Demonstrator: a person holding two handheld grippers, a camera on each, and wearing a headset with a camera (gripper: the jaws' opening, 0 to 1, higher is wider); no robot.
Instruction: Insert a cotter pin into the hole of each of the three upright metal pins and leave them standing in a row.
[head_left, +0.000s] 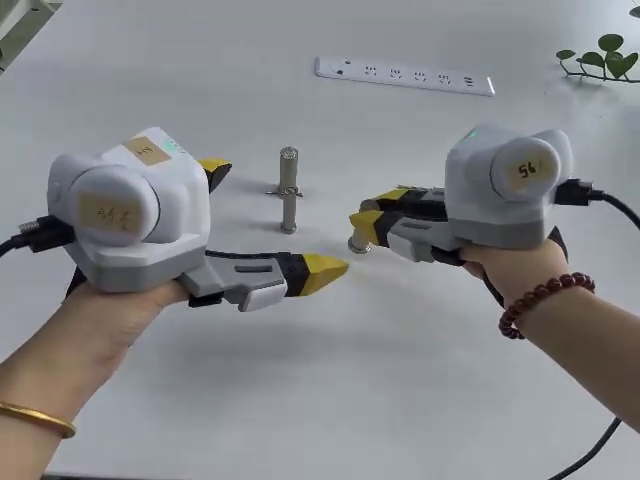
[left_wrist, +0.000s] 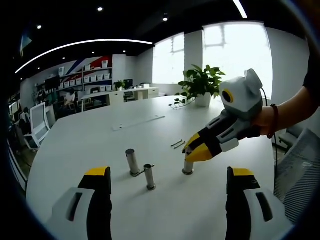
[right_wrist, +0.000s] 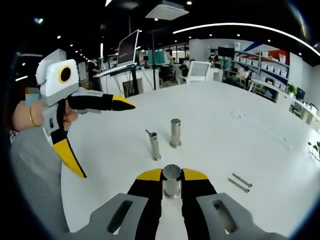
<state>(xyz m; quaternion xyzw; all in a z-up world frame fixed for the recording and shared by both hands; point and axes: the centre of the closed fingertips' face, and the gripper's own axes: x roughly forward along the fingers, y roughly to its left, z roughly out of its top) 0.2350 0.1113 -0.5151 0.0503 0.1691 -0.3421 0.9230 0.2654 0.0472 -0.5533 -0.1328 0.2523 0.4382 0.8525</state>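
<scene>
Opposed gripper views, shared pins (right_wrist: 175, 132)

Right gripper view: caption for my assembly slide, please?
Right gripper clamps one metal pin; cottered pin and bare pin stand beyond, left gripper open.

In the head view, the yellow-tipped jaws of the right gripper (head_left: 360, 220) cover most of the short grey steel pin (head_left: 357, 243) they clamp. Only its base shows, and its cross-hole cannot be made out. The nearer upright steel pin (head_left: 289, 212) overlaps the foot of the farther upright steel pin (head_left: 289, 168). The picture's top right edge cuts off the green leafy plant (head_left: 603, 55). In the right gripper view, the two thin loose cotter pins (right_wrist: 240, 182) are too small to tell their form.
</scene>
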